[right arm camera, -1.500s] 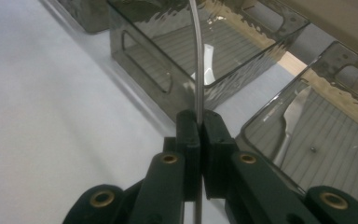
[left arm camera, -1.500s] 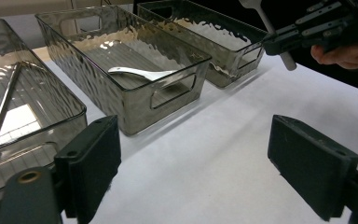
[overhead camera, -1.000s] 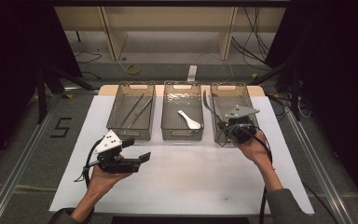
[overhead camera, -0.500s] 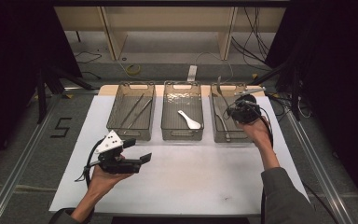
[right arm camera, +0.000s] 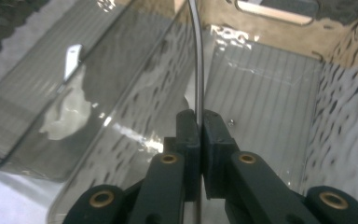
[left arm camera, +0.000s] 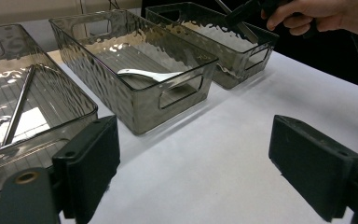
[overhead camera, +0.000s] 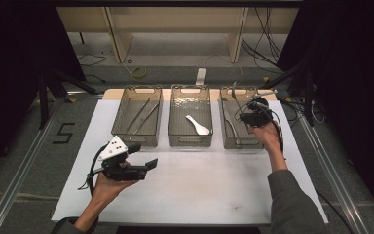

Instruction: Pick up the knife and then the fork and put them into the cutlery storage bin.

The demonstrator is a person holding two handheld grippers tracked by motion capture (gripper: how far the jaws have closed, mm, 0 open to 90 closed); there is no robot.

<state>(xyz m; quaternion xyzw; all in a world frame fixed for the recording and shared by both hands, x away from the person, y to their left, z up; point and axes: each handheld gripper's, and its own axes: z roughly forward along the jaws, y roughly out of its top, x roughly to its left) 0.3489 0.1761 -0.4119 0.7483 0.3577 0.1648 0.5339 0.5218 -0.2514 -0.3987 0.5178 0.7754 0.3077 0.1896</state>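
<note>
- The right gripper (overhead camera: 253,113) hangs over the right-hand bin (overhead camera: 229,139), its jaws clenched tight on a thin metal utensil (right arm camera: 196,60) whose slim handle rises straight out from between the pads; what kind of utensil it is I cannot tell.
- Seen along those jaws, the utensil stands inside that bin, close beside its left wall, with the ribbed floor below and the cut-out handle of the far wall beyond the tip.
- The left gripper (overhead camera: 143,165) rests low over the white table cover (overhead camera: 199,190), well apart from the right one, its jaws released wide with nothing between the pads (left arm camera: 93,163).
- Just ahead of the left gripper sit the other two bins: the middle bin (left arm camera: 144,109) with a white spoon (left arm camera: 149,74) lying on its floor, and the left bin (overhead camera: 121,134) holding long metal sticks (overhead camera: 141,116).
- From the left gripper's side, the person's right hand (left arm camera: 317,16) shows far off above the right-hand bin's rim.
</note>
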